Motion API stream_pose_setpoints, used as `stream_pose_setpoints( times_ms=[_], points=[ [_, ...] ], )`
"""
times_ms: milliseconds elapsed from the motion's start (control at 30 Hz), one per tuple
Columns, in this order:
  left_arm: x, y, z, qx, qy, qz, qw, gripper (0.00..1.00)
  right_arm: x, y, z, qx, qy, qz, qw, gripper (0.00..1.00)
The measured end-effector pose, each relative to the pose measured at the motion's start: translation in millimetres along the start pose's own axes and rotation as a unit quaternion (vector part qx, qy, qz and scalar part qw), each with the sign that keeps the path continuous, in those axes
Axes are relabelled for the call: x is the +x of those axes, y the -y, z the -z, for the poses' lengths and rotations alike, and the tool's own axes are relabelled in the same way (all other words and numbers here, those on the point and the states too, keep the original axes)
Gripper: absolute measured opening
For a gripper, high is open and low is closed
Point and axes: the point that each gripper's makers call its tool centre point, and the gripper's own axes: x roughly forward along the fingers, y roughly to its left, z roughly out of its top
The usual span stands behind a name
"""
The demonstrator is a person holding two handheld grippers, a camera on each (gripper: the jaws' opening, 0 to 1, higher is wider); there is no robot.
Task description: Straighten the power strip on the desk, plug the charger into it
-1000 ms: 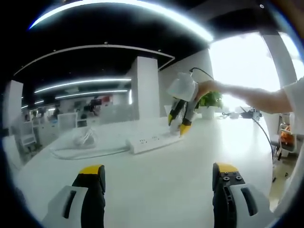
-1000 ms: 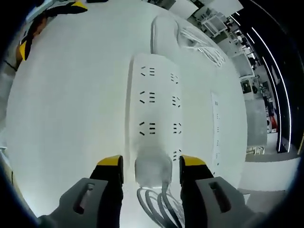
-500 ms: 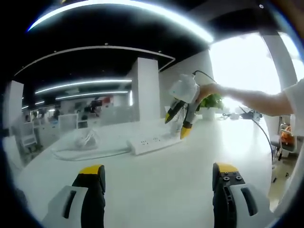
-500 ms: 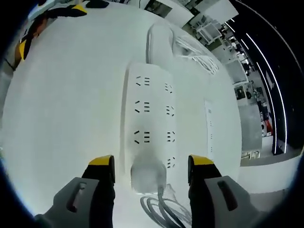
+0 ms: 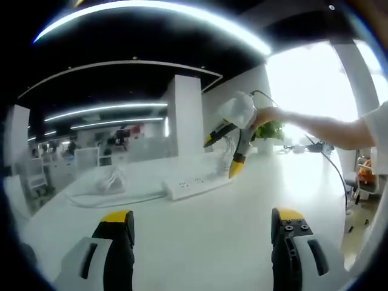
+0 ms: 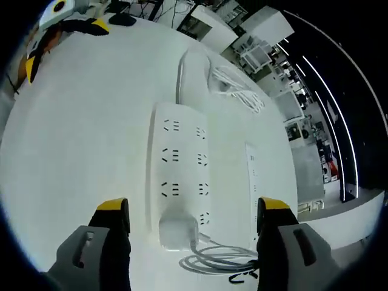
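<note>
The white power strip [image 6: 179, 160] lies flat on the white desk [image 6: 79, 145], running away from my right gripper [image 6: 194, 206]. A white charger [image 6: 179, 233] sits plugged into the strip's near end, and its coiled cable [image 6: 218, 264] lies beside it. The right jaws stand open wide, above and to either side of the charger, touching nothing. In the left gripper view the strip [image 5: 197, 182] lies mid-desk with the right gripper [image 5: 221, 156] hovering open over its right end. My left gripper [image 5: 200, 224] is open and holds nothing, low over the desk well short of the strip.
A bundle of white cable [image 6: 236, 85] lies past the strip's far end, also seen as cable bundle [image 5: 109, 179]. A narrow white bar [image 6: 253, 182] runs parallel to the strip. The left gripper [image 6: 63, 42] shows at the desk's far corner. A person's arm [image 5: 321, 124] reaches in from the right.
The right jaws have spread from close around the charger to wide open and lifted back. The charger stays in the strip. The left gripper has not moved.
</note>
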Motion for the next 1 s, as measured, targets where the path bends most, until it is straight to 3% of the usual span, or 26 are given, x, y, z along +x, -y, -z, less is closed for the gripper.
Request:
stream_pose_setpoints(
  times_ms=[133,500,867,1000],
  points=[
    [0,0.4,-0.2,0.001,0.0,0.0,1.0,0.97,-6,4,-10.2,0.009,0.033,0.012,0.9993,0.9],
    [-2,1.4,-2.9,0.003,0.003,0.0,1.0,0.97,-23,11,-17.7,0.04,0.08,0.028,0.9956,0.91],
    [-2,4.8,-4.0,0.005,0.003,0.003,1.0,0.97,-41,17,-21.6,0.084,0.142,0.059,0.9845,0.9],
    [-2,6.4,-4.2,0.006,0.003,0.005,1.0,0.97,-50,17,-24.5,0.108,0.173,0.063,0.9771,0.91]
  ],
)
